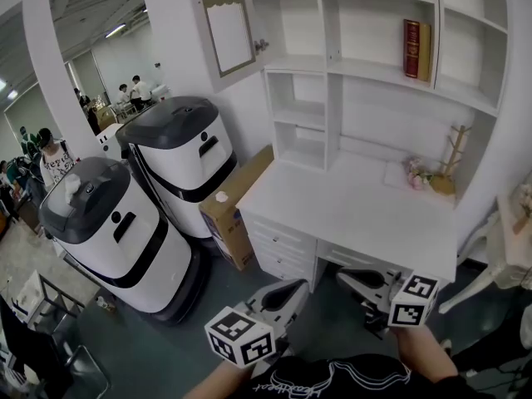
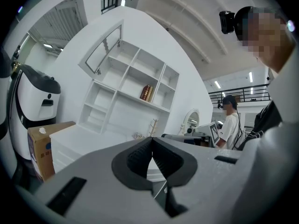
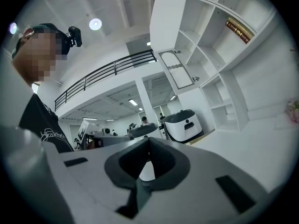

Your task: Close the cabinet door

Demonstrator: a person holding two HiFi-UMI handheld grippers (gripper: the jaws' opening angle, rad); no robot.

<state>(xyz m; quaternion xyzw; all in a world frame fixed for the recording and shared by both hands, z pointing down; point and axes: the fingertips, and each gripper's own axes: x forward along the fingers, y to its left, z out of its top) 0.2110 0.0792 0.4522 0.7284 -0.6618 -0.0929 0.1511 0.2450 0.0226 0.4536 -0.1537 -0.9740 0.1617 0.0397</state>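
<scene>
The cabinet door (image 1: 226, 25), white-framed with a glass pane, stands swung open at the upper left of the white shelf unit (image 1: 366, 56); it also shows in the left gripper view as the cabinet door (image 2: 105, 48) and in the right gripper view as the cabinet door (image 3: 177, 71). Both grippers are low in front of the desk (image 1: 357, 214), far below the door. My left gripper (image 1: 288, 293) (image 2: 152, 139) is shut with nothing in it. My right gripper (image 1: 347, 278) (image 3: 148, 139) also has its jaws together and holds nothing.
Two white-and-grey machines (image 1: 179, 160) (image 1: 116, 231) stand left of the desk, with a cardboard box (image 1: 237, 206) against it. Books (image 1: 417, 50) sit on an upper shelf. A wooden stand (image 1: 453, 152) and flowers (image 1: 416, 173) are at the desk's back right. People stand far left.
</scene>
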